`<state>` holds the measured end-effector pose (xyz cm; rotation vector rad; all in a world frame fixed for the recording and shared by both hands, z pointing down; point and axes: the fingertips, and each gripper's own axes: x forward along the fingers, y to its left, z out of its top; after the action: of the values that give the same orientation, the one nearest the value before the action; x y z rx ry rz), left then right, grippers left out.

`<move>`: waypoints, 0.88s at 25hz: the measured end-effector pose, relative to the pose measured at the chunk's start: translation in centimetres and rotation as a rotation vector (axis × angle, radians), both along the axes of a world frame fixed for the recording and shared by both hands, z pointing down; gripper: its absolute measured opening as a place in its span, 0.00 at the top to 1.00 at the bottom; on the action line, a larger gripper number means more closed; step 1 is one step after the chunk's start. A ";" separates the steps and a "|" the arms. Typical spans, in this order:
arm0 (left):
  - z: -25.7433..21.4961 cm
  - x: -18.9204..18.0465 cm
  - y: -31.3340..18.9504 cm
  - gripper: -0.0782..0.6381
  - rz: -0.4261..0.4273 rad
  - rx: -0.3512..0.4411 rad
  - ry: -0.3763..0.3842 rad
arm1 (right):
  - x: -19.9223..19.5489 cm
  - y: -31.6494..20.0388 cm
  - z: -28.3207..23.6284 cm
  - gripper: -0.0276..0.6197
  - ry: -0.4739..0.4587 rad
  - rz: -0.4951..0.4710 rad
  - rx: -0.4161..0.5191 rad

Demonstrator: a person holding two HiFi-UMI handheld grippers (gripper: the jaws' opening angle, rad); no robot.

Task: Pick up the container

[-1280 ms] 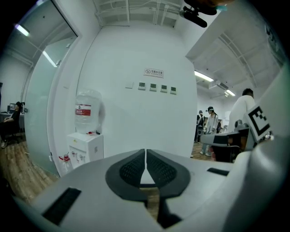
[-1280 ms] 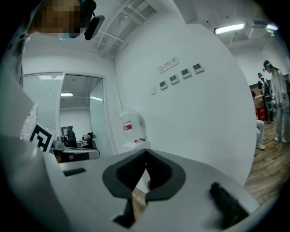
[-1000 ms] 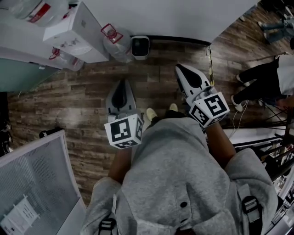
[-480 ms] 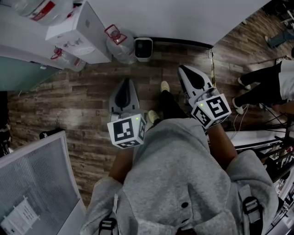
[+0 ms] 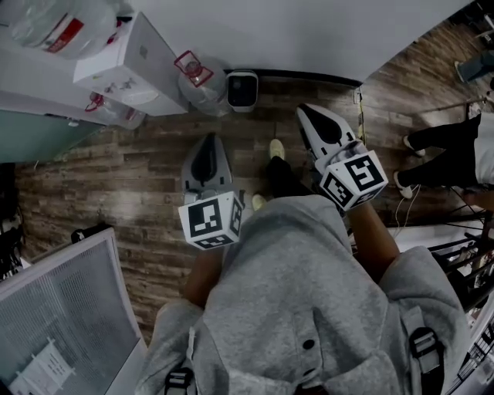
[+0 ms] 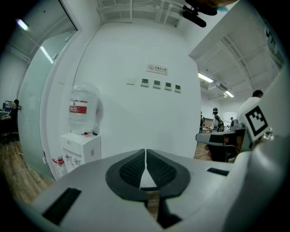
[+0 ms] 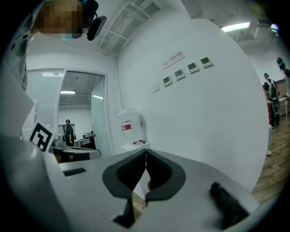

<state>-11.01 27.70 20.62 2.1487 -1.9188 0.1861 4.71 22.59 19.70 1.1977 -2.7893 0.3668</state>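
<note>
- Over the brown wood-plank floor (image 5: pixel 116 177), left gripper (image 6: pixel 145 163) and right gripper (image 7: pixel 146 167) both clenched tight, nothing between either pair of jaws.
- Step in hand: the approach, with no pick-up begun.
- Likeliest container, I'd say: the clear plastic jug with a red cap (image 5: pixel 199 77), on the floor ahead beside the white water dispenser (image 5: pixel 127 58); fill level unreadable.
- Next: step closer, lower a gripper, spread its jaws.

Two grippers (image 5: pixel 208 139) (image 5: pixel 304 113), one water dispenser (image 5: pixel 130 60), three bottles (image 5: pixel 202 74) (image 5: pixel 55 23) (image 5: pixel 114 109)
</note>
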 end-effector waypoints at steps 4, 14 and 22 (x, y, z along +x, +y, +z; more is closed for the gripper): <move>0.4 0.6 -3.8 0.86 0.017 -0.013 -0.003 | 0.6 -3.8 0.1 0.92 0.001 0.008 -0.003; 1.8 1.7 -12.4 0.86 0.032 -0.052 -0.009 | 1.8 -12.0 2.0 0.92 0.012 0.016 -0.040; 1.6 2.4 -17.1 0.86 0.010 -0.061 -0.017 | 2.5 -17.0 1.8 0.92 -0.011 0.006 -0.047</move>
<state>-8.62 10.63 22.21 2.1244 -1.8869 0.2615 7.21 5.59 21.50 1.1985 -2.7707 0.4384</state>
